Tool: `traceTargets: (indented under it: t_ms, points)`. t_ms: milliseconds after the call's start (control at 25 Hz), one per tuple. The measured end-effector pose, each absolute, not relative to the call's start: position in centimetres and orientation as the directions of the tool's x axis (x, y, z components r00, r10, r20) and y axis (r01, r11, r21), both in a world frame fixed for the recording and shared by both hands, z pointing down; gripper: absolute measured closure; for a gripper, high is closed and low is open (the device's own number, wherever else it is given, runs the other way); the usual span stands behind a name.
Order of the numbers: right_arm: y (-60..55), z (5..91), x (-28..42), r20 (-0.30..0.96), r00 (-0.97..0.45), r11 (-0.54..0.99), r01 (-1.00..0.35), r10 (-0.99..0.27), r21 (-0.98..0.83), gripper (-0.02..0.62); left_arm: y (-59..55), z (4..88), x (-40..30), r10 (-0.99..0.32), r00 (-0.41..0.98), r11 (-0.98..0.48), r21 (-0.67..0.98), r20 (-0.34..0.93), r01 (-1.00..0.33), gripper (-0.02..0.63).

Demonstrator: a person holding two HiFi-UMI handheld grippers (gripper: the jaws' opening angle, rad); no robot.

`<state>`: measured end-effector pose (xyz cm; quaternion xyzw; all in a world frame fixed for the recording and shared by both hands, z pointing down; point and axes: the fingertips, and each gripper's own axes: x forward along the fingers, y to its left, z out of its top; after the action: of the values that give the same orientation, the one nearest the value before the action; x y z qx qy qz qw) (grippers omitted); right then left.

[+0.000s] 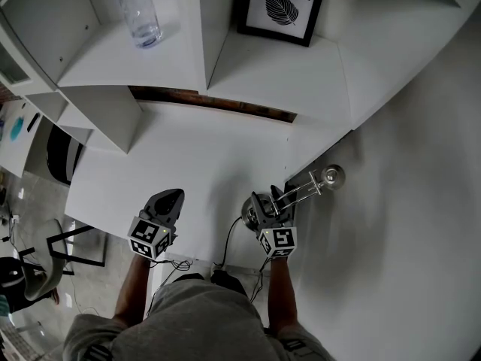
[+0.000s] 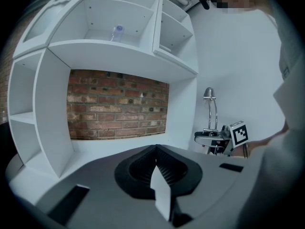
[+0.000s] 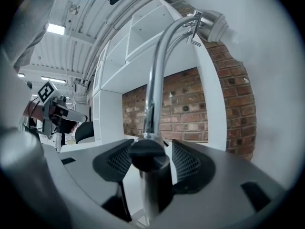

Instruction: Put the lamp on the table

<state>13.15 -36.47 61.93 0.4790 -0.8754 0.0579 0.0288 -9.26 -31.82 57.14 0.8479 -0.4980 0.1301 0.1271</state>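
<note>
Left gripper (image 1: pixel 167 200) hangs over the near edge of the table (image 1: pixel 195 164), jaws together on nothing, guess it's not needed here. Right gripper (image 1: pixel 272 204) has its jaws spread either side of the lamp (image 1: pixel 312 185) stem, not pinching, probably because the lamp already stands at the table's near right corner.

Framed print (image 1: pixel 279 6) reads "OF NATURE"

Right tongs (image 3: pixel 151 149): jaws apart, pads clear of the desk lamp (image 3: pixel 153 85) on both sides. The lamp's chrome stem, with a black knob on it, stands between them. Its neck curves up to the head at upper right. Behind: white shelving unit (image 3: pixel 114 75), brick wall (image 3: pixel 181 104). Far left: left tongs (image 3: pixel 52 106) with marker cube, white desk (image 3: pixel 90 146), black chair (image 3: pixel 85 130).
</note>
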Motion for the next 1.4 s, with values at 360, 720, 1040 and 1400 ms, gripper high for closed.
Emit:
traceTargets:
  t_ms: [360, 720, 1040, 1400]
  points:
    - [-35.0, 61.8, 13.7, 0.118, -0.517, 0.512, -0.856, -0.848, -0.071, 0.348, -30.5, 56.5, -9.1, -0.807, 0.484, -0.484, 0.089, 0.338, -0.87, 0.601]
    - [-33.0, 61.4, 14.5, 0.136, -0.484, 0.482, -0.875, -0.864, -0.05, 0.348, -28.7, 55.5, -8.6, -0.798, 0.507, -0.508, 0.089, 0.325, -0.857, 0.601]
    - [-31.0, 60.8, 15.5, 0.136, -0.456, 0.455, -0.889, -0.879, -0.041, 0.348, -27.0, 54.7, -8.3, -0.799, 0.519, -0.519, 0.087, 0.303, -0.85, 0.601]
    - [-28.8, 59.5, 16.1, 0.125, -0.433, 0.431, -0.901, -0.893, -0.04, 0.35, -25.6, 53.7, -8.4, -0.804, 0.535, -0.535, 0.078, 0.26, -0.841, 0.601]
